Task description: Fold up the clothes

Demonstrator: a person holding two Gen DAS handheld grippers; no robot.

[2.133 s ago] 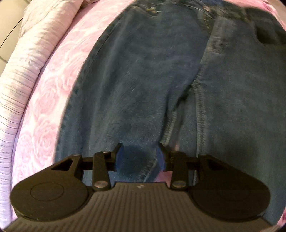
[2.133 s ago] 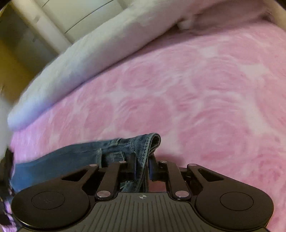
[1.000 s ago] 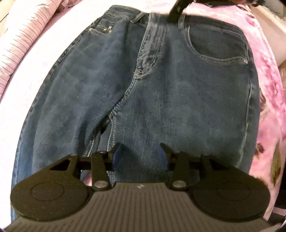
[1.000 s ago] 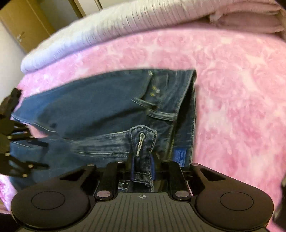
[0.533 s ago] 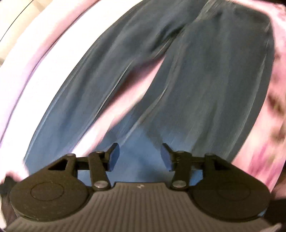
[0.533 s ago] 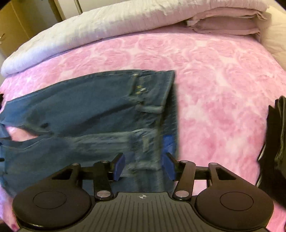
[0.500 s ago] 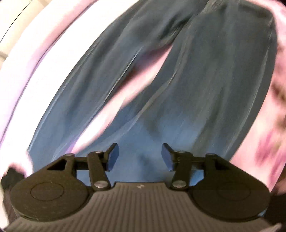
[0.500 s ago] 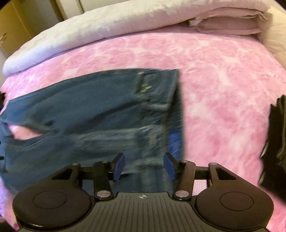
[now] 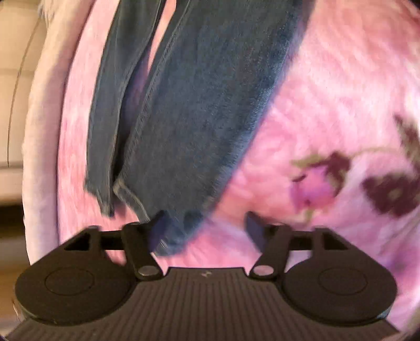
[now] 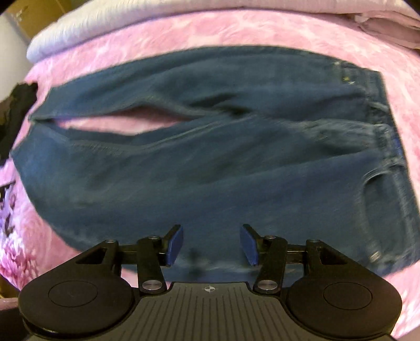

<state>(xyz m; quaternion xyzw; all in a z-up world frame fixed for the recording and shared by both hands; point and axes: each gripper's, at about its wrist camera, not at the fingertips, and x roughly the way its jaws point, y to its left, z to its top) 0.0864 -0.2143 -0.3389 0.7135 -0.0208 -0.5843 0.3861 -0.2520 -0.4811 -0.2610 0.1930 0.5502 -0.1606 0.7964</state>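
R fingers [image 10: 211,245] let go of the waistband 1 s ago; now wide open, empty, over jeans [image 10: 210,162] lying flat on bed [image 10: 262,31]. L fingers [image 9: 203,227] open, empty, moved to leg hems at 11 o'clock. Fold pending.

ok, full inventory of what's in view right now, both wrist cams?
jeans: 1, dark blue, spread flat across the bed, waistband to the right in the right wrist view, legs slightly parted.
bedspread: 1, pink rose print, under the jeans.
quilt: 1, white ribbed, bunched along the far edge of the bed.
folded linen: pale pink, far right corner; count unclear.
dark item: black, left edge of the right wrist view; too blurred to identify.
left tool: black, open, at the leg hems, one finger over a hem.
right tool: black with blue pads, open, over the near leg, holding nothing.
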